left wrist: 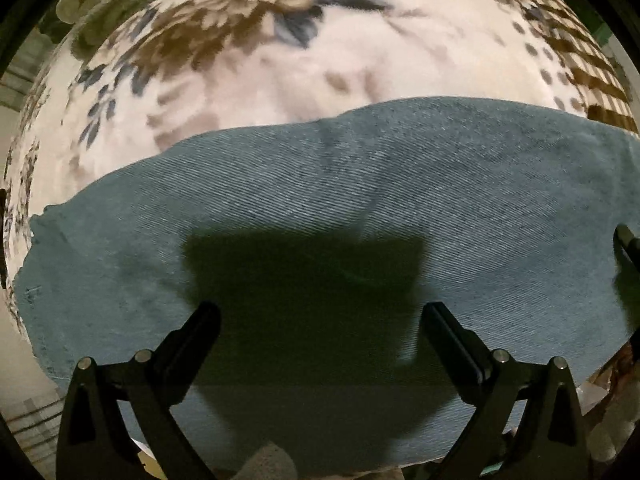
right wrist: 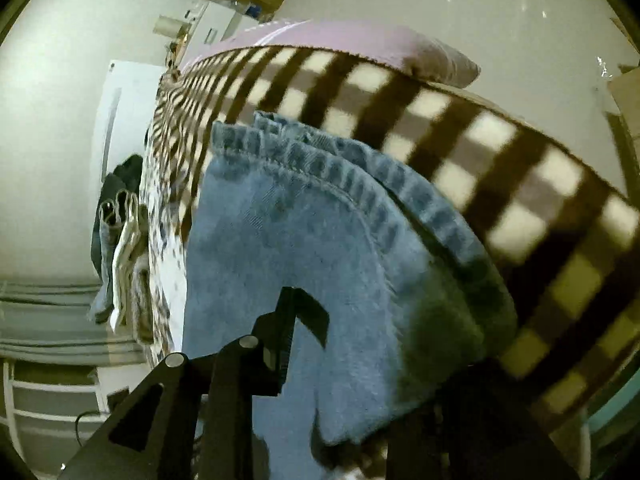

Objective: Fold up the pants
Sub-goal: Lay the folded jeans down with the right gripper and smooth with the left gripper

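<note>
Floral blanket [left wrist: 320, 60] with brown and blue leaf print covers the bed; a brown-and-cream checked border [right wrist: 520, 184] runs along its edge. Blue denim pants [left wrist: 360, 184] lie flat across the blanket, spanning the left wrist view from side to side, nearer the checked edge than the far side of the bed. Left gripper [left wrist: 320, 320] hovers over the pants, jaws wide apart with nothing between them; its square shadow falls on the denim just ahead.

Right wrist view: stacked hems [right wrist: 320, 160] of the pants rest against the checked border, layers overlapping. Right gripper [right wrist: 304, 320]: one finger lies over the denim, the other is hidden under or behind the fabric, so I cannot tell the jaw state. Pink pillow [right wrist: 360, 44] sits beyond the border. Other clothes [right wrist: 120, 240] hang off the far bed edge. White walls behind.
</note>
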A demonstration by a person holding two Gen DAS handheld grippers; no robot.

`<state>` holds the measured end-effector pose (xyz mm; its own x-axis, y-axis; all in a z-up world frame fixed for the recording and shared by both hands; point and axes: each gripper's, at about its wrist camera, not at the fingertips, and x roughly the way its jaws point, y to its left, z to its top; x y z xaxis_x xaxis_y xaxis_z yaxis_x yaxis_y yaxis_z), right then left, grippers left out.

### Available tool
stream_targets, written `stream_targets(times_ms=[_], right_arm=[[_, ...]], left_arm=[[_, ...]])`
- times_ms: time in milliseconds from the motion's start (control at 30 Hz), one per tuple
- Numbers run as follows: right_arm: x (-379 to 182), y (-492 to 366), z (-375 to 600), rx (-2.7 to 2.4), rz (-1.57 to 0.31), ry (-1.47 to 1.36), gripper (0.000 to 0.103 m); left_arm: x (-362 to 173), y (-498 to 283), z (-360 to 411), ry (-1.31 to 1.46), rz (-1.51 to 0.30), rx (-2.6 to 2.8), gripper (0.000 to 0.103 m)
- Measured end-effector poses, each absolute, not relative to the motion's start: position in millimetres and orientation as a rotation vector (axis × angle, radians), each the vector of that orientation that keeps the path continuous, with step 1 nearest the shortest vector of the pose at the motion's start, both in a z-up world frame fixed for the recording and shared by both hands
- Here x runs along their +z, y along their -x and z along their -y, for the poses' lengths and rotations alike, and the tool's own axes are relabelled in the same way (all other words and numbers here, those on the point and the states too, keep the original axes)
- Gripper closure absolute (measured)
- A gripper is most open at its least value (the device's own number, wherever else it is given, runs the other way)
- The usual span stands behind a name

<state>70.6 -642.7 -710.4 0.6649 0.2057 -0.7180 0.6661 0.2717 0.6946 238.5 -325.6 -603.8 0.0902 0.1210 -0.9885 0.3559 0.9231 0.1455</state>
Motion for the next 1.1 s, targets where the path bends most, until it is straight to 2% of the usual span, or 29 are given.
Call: stream_targets(times_ms=[33, 100, 400, 700, 900, 1100], right_arm=[[-710.9, -71.7, 642.7, -0.382, -0.836, -1.282, 0.093], [-702.5, -73.7, 639.3, -0.412, -0.830, -1.256, 0.096], [-605.0, -72.5, 596.3, -0.406, -0.778, -1.056, 0.096], [-518.8, -115.3, 496.1, -0.296, -0.768, -0.881, 0.096], [-504.0, -143.5, 403.5, -0.214, -0.827, -0.780, 0.096], [-536.1, -180.0, 279.9, -0.072, -0.948, -0.653, 0.096]], left_arm=[[-604.3, -239.2, 324.7, -0.399, -1.479, -0.178, 0.000], [-599.2, -238.4, 324.9, -0.398, -1.477, -0.182, 0.000], [-553.3, -245.8, 288.2, -0.362, -1.433, -0.179, 0.000], [-497.9, -254.1, 189.8, -0.243, -1.427, -0.147, 0.000], [-482.5, -251.8, 88.8, -0.158, -1.440, -0.097, 0.000], [-488.0, -249.5, -9.1, -0.104, -1.447, 0.023, 0.000]])
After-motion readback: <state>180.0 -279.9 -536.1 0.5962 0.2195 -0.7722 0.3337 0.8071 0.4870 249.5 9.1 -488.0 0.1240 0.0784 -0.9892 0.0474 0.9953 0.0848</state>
